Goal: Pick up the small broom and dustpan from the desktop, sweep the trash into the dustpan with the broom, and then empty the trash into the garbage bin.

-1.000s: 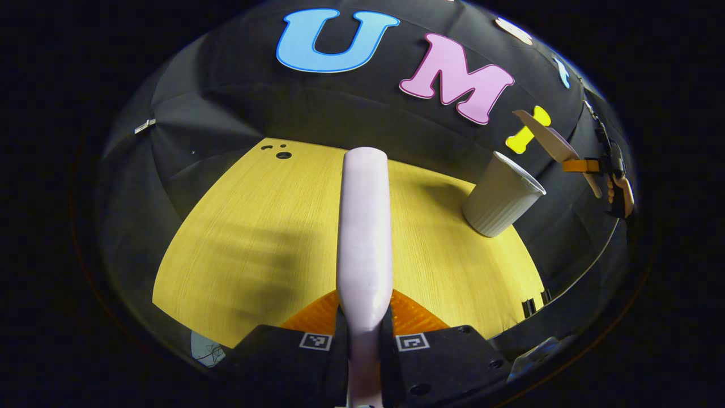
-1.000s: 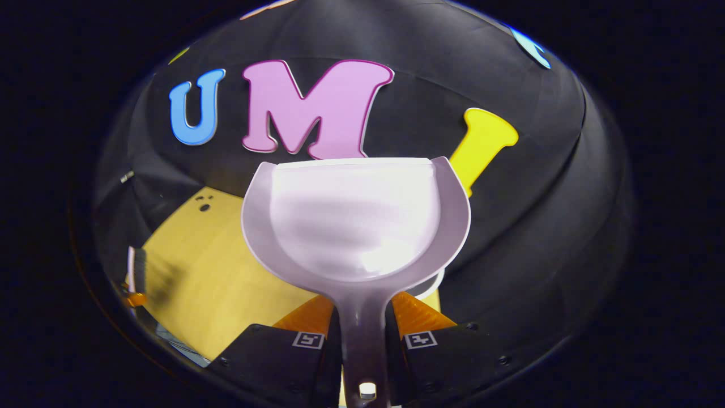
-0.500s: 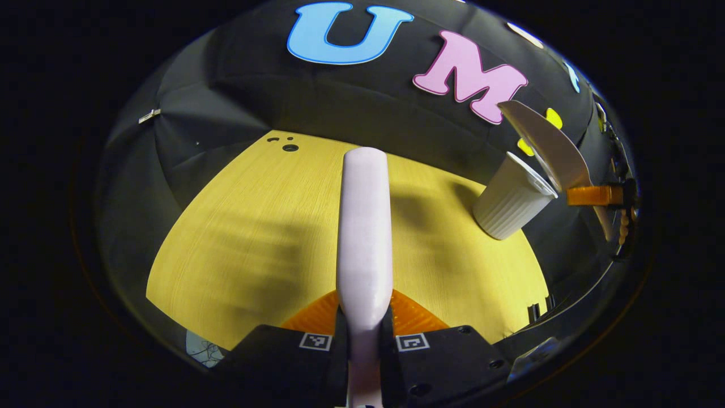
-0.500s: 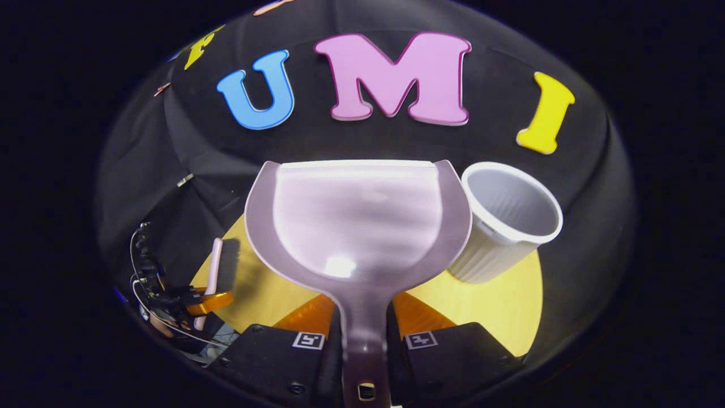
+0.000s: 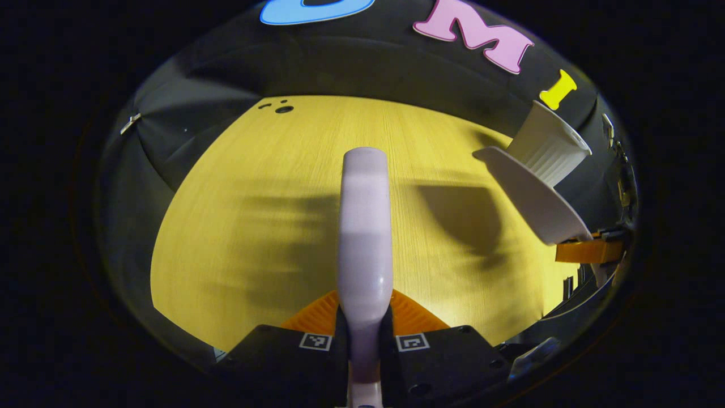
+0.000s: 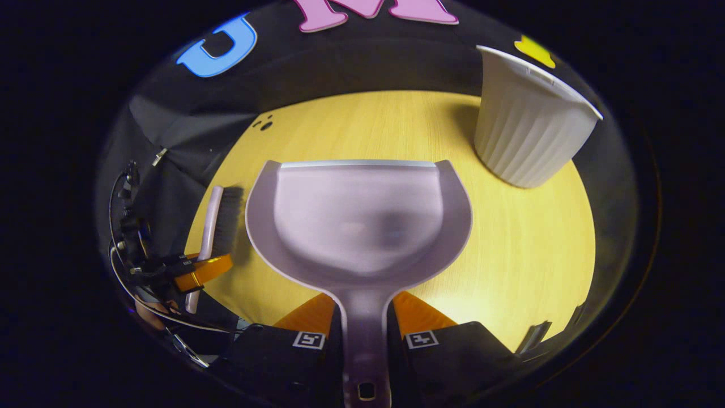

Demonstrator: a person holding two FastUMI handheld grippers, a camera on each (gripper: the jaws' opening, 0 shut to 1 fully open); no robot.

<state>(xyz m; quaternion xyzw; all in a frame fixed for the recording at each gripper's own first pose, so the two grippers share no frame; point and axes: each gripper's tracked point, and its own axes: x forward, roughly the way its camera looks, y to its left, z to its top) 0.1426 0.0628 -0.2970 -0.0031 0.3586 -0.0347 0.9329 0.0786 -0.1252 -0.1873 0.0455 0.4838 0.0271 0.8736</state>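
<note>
In the left gripper view the left tool (image 5: 364,323) is clamped on the broom (image 5: 364,226), whose long axis runs straight ahead over the desk (image 5: 255,198). In the right gripper view the right tool (image 6: 365,326) grips the dustpan (image 6: 357,221) by its handle — mouth pointing forward, above the desk — with the bin (image 6: 529,130) upright at the far right.

Recording booth, black cloth wall (image 5: 362,68) w/ yellow wood-grain desktop (image 5: 272,187), staged lab-type setup

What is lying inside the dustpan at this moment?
The dustpan looks empty: a smooth, bare scoop, no trash visible. Its underside is hidden in this view.
</note>
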